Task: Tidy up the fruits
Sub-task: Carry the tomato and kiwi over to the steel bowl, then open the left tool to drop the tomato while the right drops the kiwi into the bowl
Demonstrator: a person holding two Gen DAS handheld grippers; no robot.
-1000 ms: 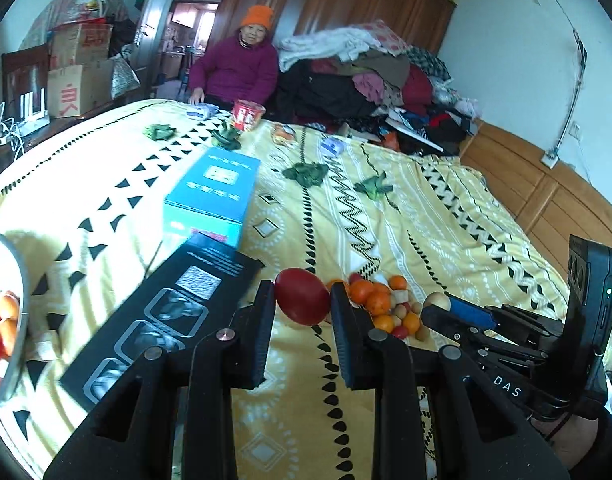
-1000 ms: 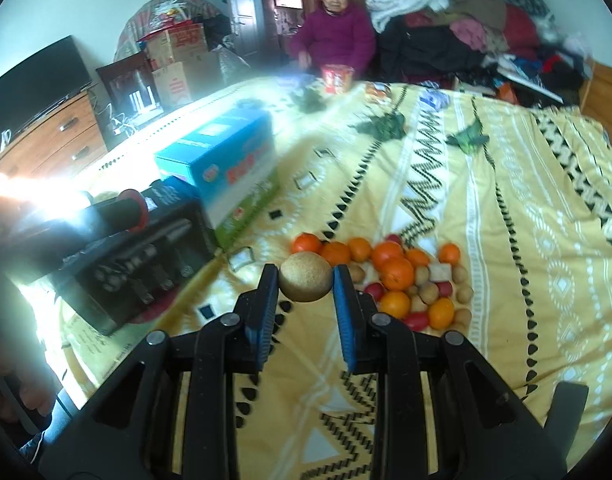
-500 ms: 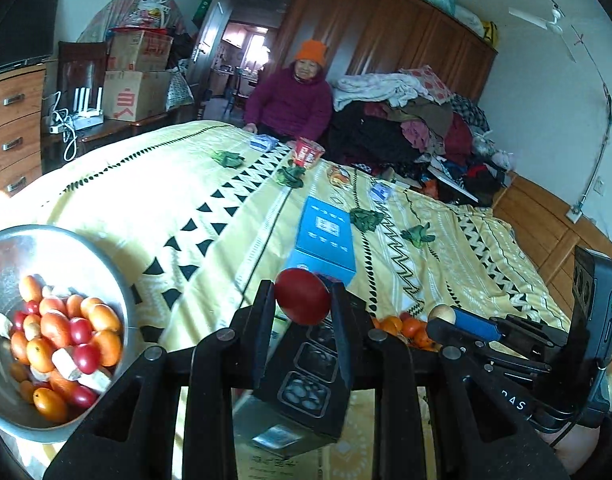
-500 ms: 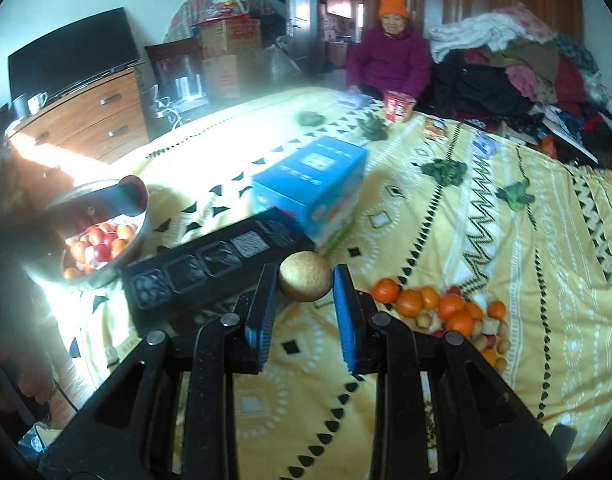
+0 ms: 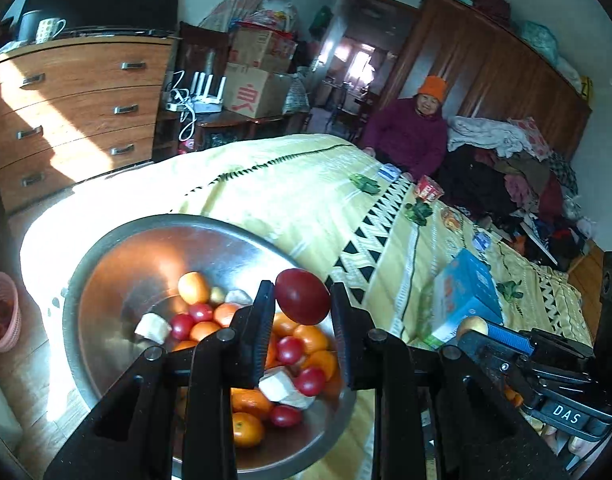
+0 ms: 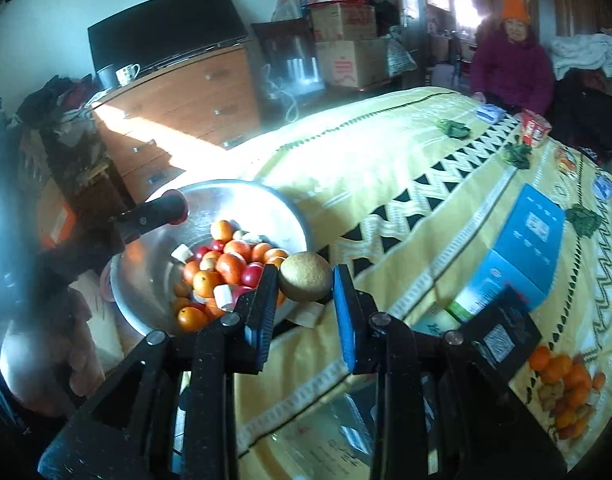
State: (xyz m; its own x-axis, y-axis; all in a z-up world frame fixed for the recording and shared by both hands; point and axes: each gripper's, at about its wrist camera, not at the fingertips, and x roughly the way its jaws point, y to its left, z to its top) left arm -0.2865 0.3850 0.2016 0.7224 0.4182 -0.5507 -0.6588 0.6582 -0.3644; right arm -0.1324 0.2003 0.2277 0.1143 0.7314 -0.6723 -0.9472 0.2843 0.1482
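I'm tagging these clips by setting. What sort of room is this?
Most likely a lived-in bedroom: the fruit work is done on a bed under a yellow patterned bedspread, with a wooden chest of drawers beside it and a tall wardrobe behind piled clothes.

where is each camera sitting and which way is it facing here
Left wrist: on the left gripper, looking along its fingers down into the metal bowl; it grips a red fruit; the right gripper shows at the right edge.
Right wrist: on the right gripper, looking across the bed toward the bowl; it grips a tan fruit; the left gripper and a hand show at left.
Shared: bowl, bed, blue box, dresser.
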